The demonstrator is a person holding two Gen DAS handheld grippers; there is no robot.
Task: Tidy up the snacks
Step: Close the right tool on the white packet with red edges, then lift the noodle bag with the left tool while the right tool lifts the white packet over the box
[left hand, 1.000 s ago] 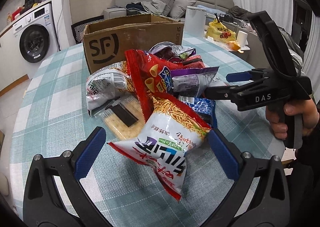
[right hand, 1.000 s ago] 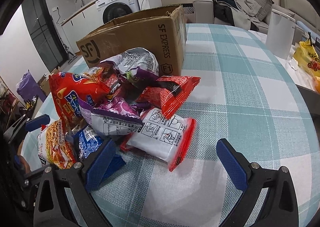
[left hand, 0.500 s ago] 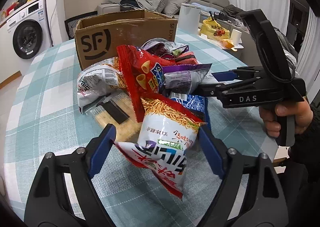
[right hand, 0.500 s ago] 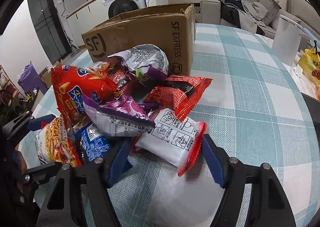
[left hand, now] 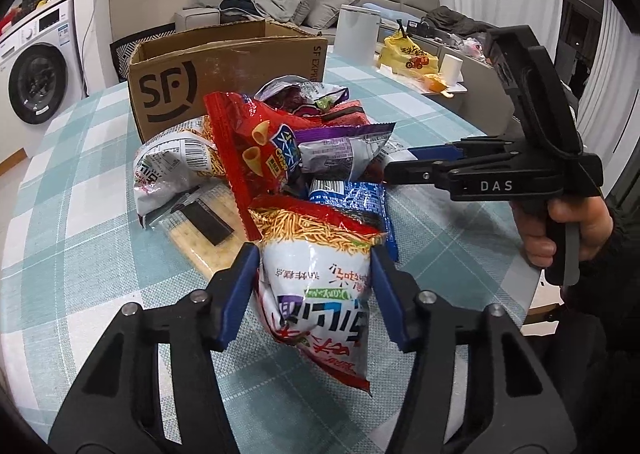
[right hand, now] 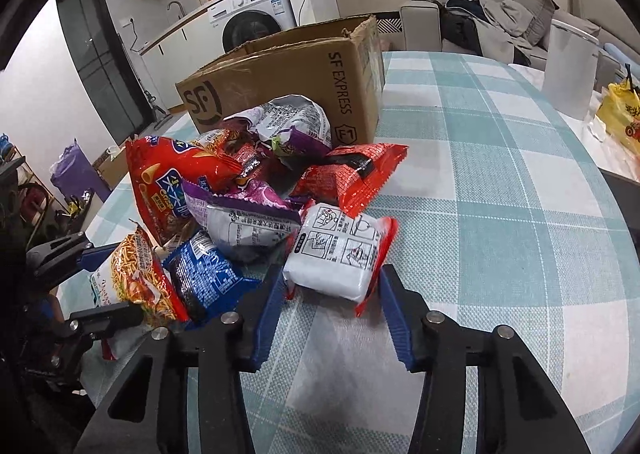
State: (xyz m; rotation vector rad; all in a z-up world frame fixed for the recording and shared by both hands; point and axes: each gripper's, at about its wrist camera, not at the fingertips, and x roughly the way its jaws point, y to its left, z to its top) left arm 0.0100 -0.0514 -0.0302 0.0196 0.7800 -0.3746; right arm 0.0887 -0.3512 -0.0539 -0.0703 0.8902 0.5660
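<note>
A pile of snack bags lies on the checked table in front of an open SF cardboard box [left hand: 224, 70], also in the right wrist view [right hand: 288, 78]. My left gripper [left hand: 314, 286] is shut on a white and red noodle-snack bag [left hand: 316, 282] at the near edge of the pile. My right gripper [right hand: 330, 302] is shut on a white and red packet [right hand: 340, 254] at the pile's right side. The right gripper also shows in the left wrist view [left hand: 424, 162]. A red cone-snack bag [left hand: 256, 142], a purple bag [left hand: 340, 150] and a blue bag [left hand: 348, 198] lie between.
A cracker pack [left hand: 200, 222] lies left of the pile. A white container [right hand: 570, 66] and a yellow bag [right hand: 624, 114] stand at the far right edge. A washing machine [left hand: 32, 66] and a sofa are beyond the table [right hand: 500, 214].
Both grippers moved forward onto their bags and closed from wide open. The left jaws now pinch the noodle-snack bag, the right jaws pinch the white and red packet.
</note>
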